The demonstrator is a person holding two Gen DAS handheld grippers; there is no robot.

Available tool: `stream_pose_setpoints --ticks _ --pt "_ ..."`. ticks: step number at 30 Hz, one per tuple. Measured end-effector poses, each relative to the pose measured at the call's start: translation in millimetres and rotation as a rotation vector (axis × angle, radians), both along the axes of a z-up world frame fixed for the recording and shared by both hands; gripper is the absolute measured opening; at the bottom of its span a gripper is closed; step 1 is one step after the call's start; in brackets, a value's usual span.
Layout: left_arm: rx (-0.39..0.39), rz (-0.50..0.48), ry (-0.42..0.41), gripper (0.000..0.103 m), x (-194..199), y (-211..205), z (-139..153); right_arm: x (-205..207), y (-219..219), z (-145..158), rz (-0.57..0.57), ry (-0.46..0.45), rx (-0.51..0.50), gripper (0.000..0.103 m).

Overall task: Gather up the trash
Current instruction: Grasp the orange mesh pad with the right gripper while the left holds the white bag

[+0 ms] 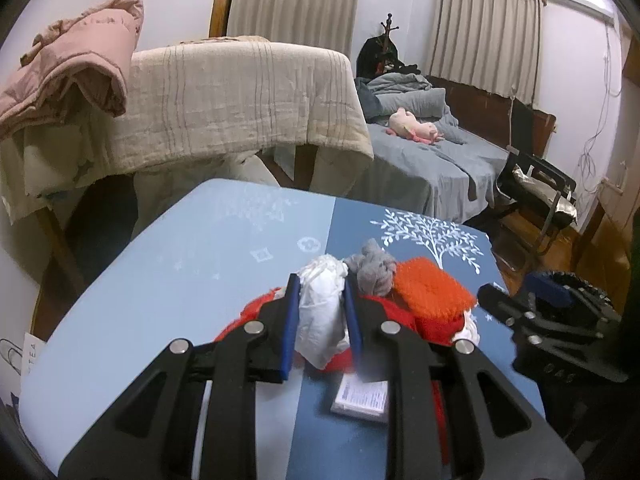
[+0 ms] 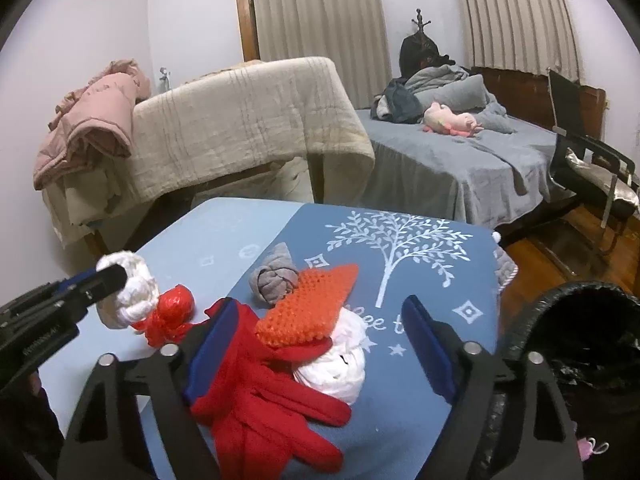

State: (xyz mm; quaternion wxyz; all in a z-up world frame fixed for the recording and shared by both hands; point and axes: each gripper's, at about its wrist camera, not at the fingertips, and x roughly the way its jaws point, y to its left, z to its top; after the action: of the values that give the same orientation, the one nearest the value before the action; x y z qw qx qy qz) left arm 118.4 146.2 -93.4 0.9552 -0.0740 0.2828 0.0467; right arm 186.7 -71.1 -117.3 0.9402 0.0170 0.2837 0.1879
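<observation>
The left claw (image 1: 320, 312) is clamped on a white wad (image 1: 322, 316), lower centre of its frame, above the table (image 1: 160, 280). The right claw (image 2: 320, 344) gapes wide around a red glove (image 2: 260, 392), orange knit (image 2: 308, 304) and white ball (image 2: 336, 372), pads touching nothing; a bin (image 2: 580, 360) sits lower right.

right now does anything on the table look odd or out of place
Yes: a red glove and a knotted grey sock lie among the crumpled white wads, clothing rather than trash. The left gripper holds one wad.
</observation>
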Motion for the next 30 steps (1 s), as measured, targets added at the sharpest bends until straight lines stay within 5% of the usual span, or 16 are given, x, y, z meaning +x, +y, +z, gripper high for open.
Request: stream_pose_setpoints --ticks 11,19,30 --pt "0.005 -0.003 -0.002 0.021 17.4 1.5 -0.2 28.7 14.0 -19.6 0.014 0.094 -0.025 0.055" --pt "0.000 -0.008 0.011 0.021 23.0 5.0 -3.7 35.8 17.9 -30.9 0.085 0.172 0.004 0.015" --pt "0.001 -0.012 -0.005 0.021 18.8 0.8 0.9 20.4 9.6 1.1 0.117 0.096 0.046 0.011"
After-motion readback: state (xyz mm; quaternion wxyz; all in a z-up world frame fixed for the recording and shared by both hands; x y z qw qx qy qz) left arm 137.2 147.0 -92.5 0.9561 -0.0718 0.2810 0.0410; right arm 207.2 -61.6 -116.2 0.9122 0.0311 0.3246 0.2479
